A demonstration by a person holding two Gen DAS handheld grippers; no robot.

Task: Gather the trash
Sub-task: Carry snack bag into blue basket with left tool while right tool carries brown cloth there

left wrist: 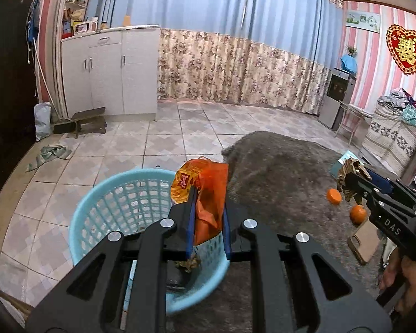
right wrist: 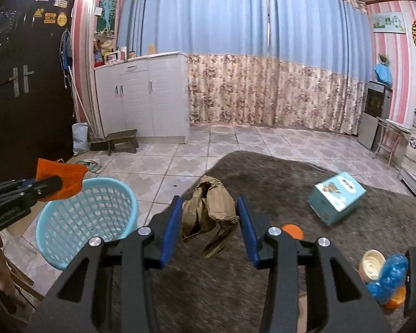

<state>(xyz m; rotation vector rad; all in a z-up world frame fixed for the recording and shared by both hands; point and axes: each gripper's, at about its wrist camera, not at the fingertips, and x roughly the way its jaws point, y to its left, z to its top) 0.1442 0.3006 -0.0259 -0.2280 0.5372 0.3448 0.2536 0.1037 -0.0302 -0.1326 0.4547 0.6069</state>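
Observation:
My left gripper [left wrist: 208, 197] is shut on a crumpled orange plastic bag [left wrist: 208, 194] and holds it over the near rim of a light-blue mesh basket [left wrist: 119, 194]. The basket stands on the tiled floor at the edge of a grey rug [left wrist: 277, 166]. In the right wrist view the left gripper [right wrist: 55, 184] with the orange bag [right wrist: 63, 177] hangs above the basket [right wrist: 88, 216] on the left. My right gripper [right wrist: 208, 202] is shut on a wad of crumpled brown paper [right wrist: 208, 211], over the rug and to the right of the basket. From the left wrist view this right gripper [left wrist: 349, 184] carries the brown paper [left wrist: 349, 172] at the right.
On the rug lie a teal carton [right wrist: 337, 201], two orange pieces [left wrist: 334, 196] [left wrist: 357, 214], a crushed blue bottle [right wrist: 388, 274], a cream round lid [right wrist: 371, 263] and a brown card [left wrist: 364, 238]. A white cabinet [left wrist: 111, 69], a low stool [left wrist: 88, 122] and a floor cloth [left wrist: 50, 155] lie beyond.

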